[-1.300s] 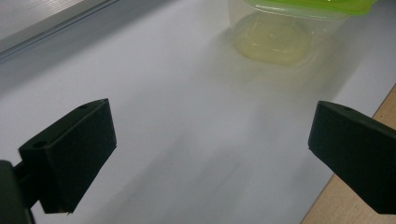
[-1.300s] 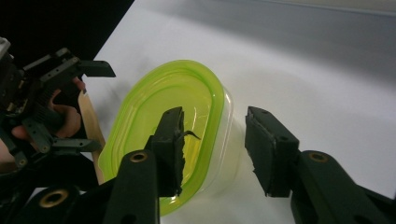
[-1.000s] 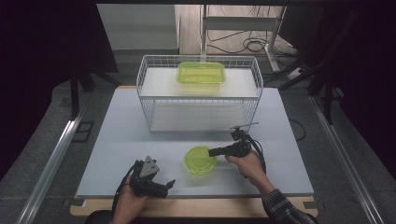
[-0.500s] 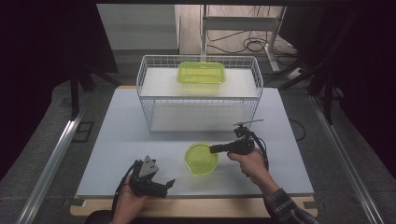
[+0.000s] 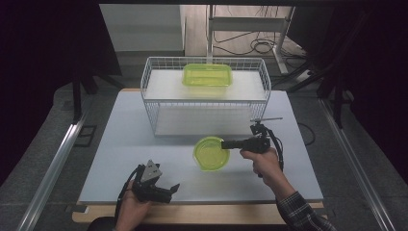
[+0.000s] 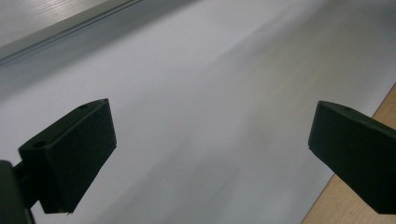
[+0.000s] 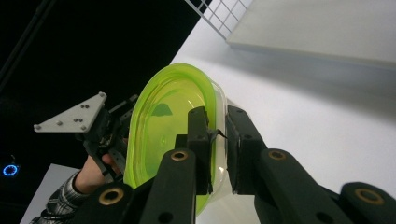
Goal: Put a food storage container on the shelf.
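A round lime-green plastic bowl (image 5: 210,154) hangs just above the white table (image 5: 120,144), in front of the wire rack. My right gripper (image 5: 224,143) is shut on the bowl's right rim, its jaws having just closed further on it. In the right gripper view the bowl (image 7: 163,121) is tilted on edge, with its wall pinched between the pads of the right gripper (image 7: 217,125). My left gripper (image 5: 172,189) rests near the table's front edge, open. In the left gripper view nothing lies between the wide-apart jaws of the left gripper (image 6: 210,149).
A white wire rack (image 5: 204,98) stands at the back of the table, with a rectangular green container (image 5: 207,75) on its top shelf. The lower shelf is bare. A wooden strip (image 5: 202,214) runs along the table's front edge. The floor around is dark.
My right gripper has lifted the green bowl off the table and carried it slightly toward the rack. The left gripper has stayed in place.
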Motion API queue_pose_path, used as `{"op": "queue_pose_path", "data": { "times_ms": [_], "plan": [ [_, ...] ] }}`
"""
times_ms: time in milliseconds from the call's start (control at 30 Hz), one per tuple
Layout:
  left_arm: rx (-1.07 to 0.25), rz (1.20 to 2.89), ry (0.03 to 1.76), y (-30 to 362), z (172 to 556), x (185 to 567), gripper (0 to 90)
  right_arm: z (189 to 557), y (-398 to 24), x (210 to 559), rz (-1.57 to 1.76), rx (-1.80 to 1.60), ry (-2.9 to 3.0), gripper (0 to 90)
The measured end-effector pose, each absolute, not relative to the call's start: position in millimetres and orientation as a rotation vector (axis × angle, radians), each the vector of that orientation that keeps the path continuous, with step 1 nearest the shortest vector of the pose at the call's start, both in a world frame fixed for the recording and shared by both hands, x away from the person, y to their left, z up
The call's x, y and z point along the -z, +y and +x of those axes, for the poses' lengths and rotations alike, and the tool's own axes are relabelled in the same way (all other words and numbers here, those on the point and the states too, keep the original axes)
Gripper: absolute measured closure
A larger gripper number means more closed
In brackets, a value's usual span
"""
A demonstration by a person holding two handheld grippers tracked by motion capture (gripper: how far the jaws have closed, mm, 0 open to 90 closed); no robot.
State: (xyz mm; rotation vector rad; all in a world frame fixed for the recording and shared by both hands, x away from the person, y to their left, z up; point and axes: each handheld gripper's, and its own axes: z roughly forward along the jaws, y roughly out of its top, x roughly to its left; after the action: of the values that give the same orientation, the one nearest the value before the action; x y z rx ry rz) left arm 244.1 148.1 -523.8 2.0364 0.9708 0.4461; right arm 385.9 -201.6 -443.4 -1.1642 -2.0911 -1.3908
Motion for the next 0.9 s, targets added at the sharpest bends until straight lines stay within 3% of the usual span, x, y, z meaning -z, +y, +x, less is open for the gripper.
{"op": "queue_pose_path", "data": {
  "times_ms": [900],
  "plan": [
    [-0.444,2.011,0.966,150.7,244.5,522.9,0.3,397.3,-211.3,365.8,-1.213,1.593,-2.067,81.3]
  ]
}}
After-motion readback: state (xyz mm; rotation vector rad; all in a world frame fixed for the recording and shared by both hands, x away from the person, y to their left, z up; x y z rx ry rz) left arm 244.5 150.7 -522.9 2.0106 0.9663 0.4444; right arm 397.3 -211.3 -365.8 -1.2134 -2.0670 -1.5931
